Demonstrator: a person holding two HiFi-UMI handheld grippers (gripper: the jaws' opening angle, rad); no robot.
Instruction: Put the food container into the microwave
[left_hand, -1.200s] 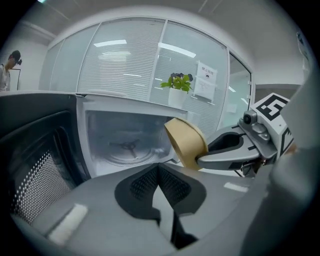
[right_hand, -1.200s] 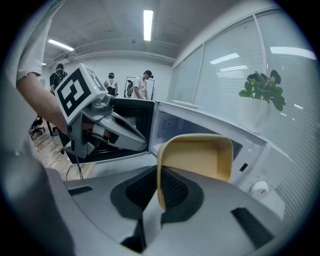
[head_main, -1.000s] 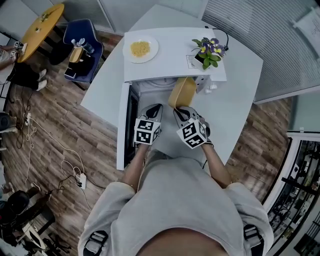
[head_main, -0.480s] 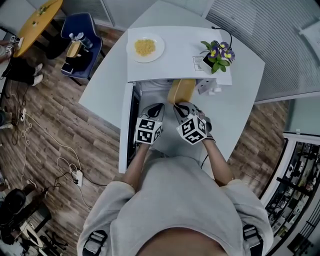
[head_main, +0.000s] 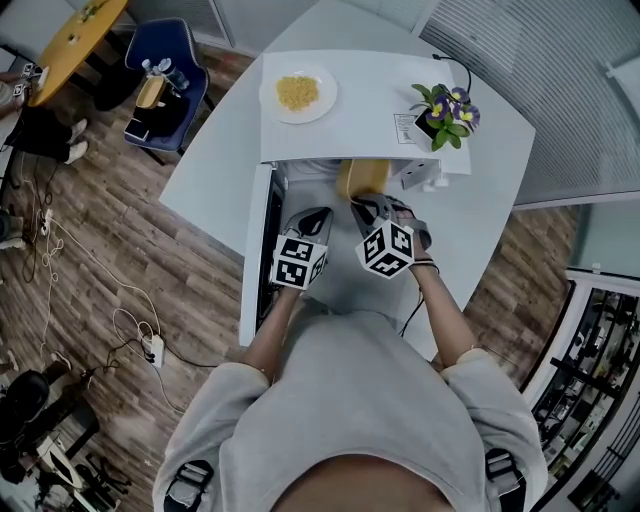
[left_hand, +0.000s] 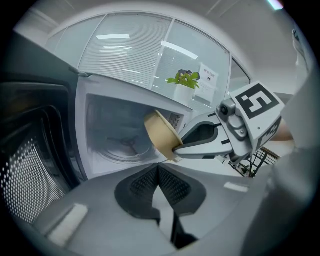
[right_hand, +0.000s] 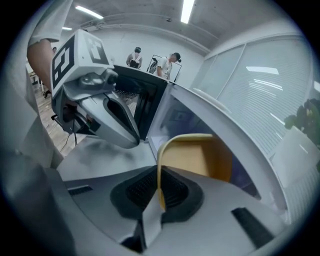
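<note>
Food container (head_main: 362, 180) goes deeper into the microwave (head_main: 350, 122)
The right hand-held gripper (head_main: 367, 206) clamps its rim, further inside the opening than a second ago. The left hand-held gripper (head_main: 316, 214) (jaws together, holding nothing) hangs by the open door (head_main: 254, 265). A plate (head_main: 271, 98) and plant (head_main: 445, 108) sit on top.

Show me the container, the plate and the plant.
container (right_hand: 197, 157): right gripper view, its inner side.
plate (head_main: 273, 103): head view, bare left rim.
plant (head_main: 447, 103): head view, its leaves.
</note>
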